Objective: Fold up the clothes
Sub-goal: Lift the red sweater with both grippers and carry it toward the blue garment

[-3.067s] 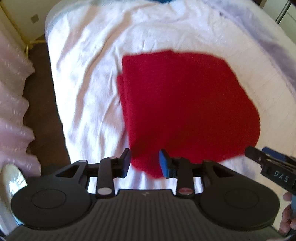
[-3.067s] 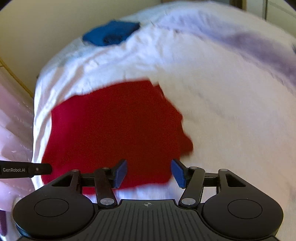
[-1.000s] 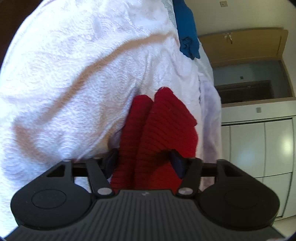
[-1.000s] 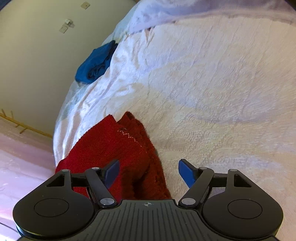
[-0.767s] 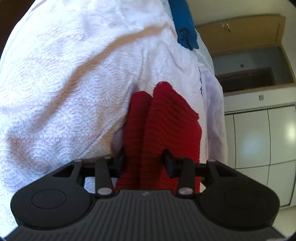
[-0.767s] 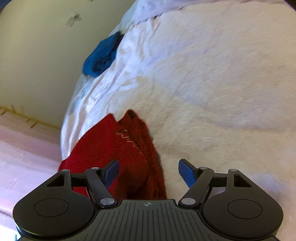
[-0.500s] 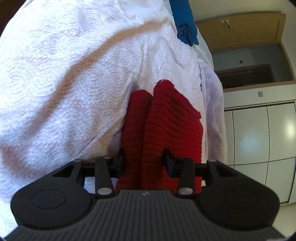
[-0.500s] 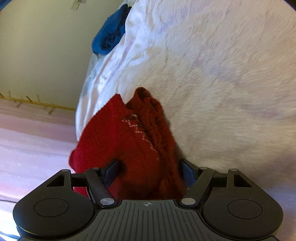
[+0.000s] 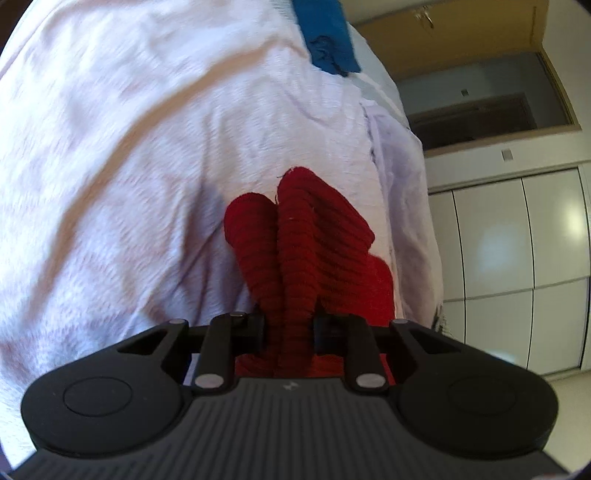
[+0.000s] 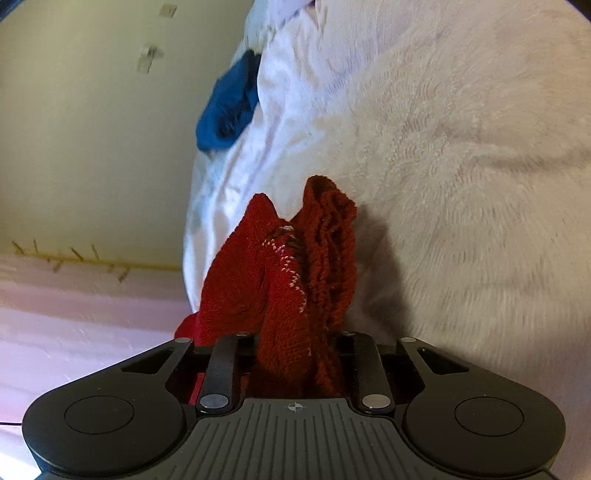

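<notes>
Left wrist: jaws pinching red knit.

Red ribbed knit garment; white bedspread; blue cloth.

Each matte black plastic tool has a ribbed grey centre plate, round side discs and silver pivot screws.

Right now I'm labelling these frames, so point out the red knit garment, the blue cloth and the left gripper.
red knit garment (image 10: pixel 288 280): right wrist view, on the bunched middle.
blue cloth (image 9: pixel 327 33): left wrist view, on its centre.
left gripper (image 9: pixel 289 330): left wrist view, midway between its fingertips.
</notes>
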Motion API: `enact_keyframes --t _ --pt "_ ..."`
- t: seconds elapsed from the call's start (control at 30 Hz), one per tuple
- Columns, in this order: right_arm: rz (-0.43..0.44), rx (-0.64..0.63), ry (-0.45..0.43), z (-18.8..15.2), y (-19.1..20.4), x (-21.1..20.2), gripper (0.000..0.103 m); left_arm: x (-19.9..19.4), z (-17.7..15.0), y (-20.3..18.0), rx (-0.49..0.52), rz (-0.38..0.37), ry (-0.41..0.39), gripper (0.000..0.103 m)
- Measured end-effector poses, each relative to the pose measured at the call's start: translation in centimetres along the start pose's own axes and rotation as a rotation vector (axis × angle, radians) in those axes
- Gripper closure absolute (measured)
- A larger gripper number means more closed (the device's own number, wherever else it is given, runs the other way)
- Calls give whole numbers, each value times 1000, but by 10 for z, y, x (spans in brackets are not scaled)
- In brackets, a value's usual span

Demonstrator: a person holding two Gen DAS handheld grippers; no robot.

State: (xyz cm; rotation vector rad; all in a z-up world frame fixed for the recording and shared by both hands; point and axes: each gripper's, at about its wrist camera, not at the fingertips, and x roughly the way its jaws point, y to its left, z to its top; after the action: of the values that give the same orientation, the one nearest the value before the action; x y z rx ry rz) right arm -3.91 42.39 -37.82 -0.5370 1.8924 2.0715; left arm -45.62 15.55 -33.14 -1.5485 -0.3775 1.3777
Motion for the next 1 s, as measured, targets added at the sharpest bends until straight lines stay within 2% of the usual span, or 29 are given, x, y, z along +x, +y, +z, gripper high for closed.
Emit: enact_keyframes --t 0.13,0.23,0.37,0.43,0.53,0.7,0.9,1.0 --pt "13 84 -69 -26 27 -14 82 -19 26 -20 49 -8 73 86" --pt "24 162 -159 -48 47 -16 82 -30 54 -30 86 -24 135 86" --pt "28 243 -285 -71 83 -3 82 -32 117 -40 125 -53 240 86" --pt "42 296 -343 -80 103 7 82 -34 153 -52 176 -58 286 86" --pt "61 340 -411 -83 133 26 82 -41 195 -73 243 -70 321 86" --pt "124 348 -475 -72 174 40 82 -60 247 -104 286 -97 297 86" --pt "195 305 -490 -40 206 55 82 -77 273 -128 313 -127 211 86" --pt "193 291 -486 -28 221 58 82 -75 291 -132 294 -124 214 86"
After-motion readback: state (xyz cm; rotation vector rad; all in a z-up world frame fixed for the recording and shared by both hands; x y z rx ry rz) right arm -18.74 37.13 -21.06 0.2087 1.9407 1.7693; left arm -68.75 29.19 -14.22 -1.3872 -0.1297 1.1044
